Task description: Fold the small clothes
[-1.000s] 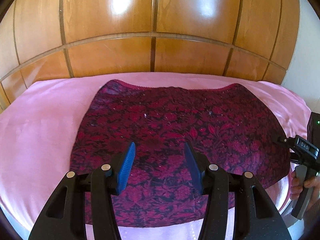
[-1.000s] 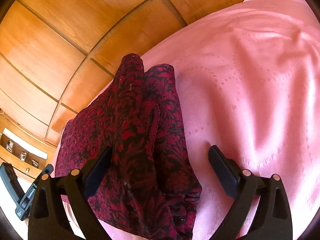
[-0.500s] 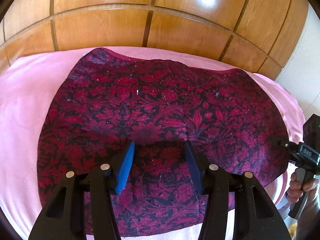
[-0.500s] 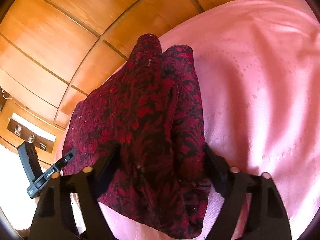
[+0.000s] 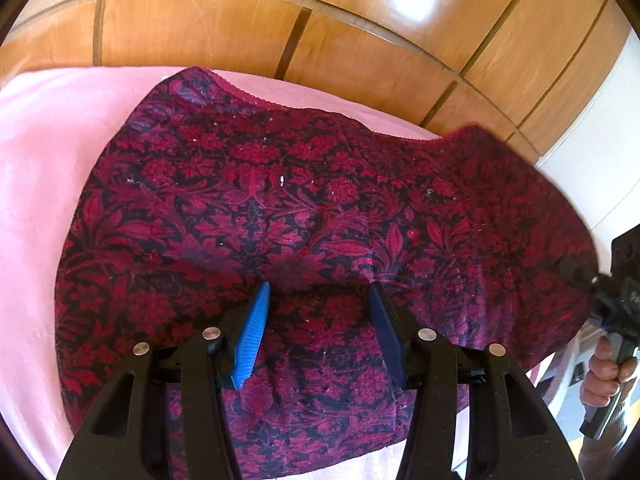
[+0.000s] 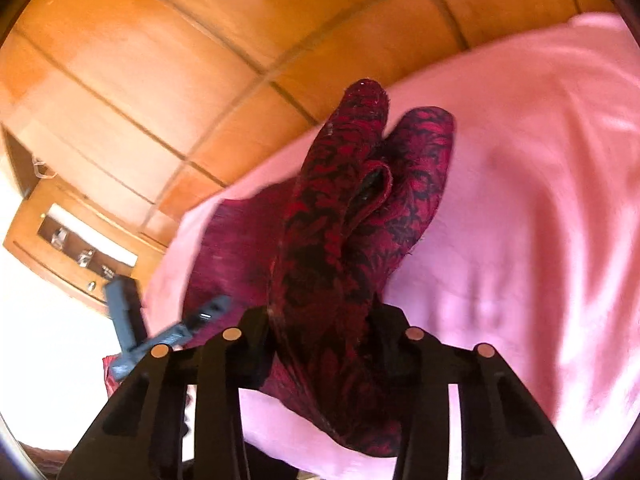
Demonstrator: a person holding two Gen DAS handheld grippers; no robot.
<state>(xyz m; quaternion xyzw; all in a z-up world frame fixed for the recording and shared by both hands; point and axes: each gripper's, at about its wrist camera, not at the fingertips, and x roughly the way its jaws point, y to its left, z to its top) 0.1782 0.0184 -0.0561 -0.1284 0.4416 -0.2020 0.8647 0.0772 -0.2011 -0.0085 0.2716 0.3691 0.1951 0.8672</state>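
Observation:
A dark red floral garment [image 5: 312,216] lies spread on a pink sheet [image 5: 36,168]. My left gripper [image 5: 318,300] is open, its blue-padded fingers [image 5: 252,332] low over the garment's near part. My right gripper [image 6: 324,320] is shut on the garment's bunched right edge [image 6: 336,232] and lifts it off the sheet. In the left wrist view the right gripper [image 5: 608,296] shows at the garment's raised right corner. In the right wrist view the left gripper [image 6: 168,336] shows at the lower left.
A glossy wooden headboard [image 5: 280,24] stands just beyond the bed. A white wall [image 5: 616,120] is at the right. A wooden bedside unit [image 6: 68,248] with small items stands beside the bed. Pink sheet [image 6: 540,200] stretches to the right of the garment.
My right gripper has closed on the garment's right edge and raised it. My left gripper has moved forward over the garment and stays open.

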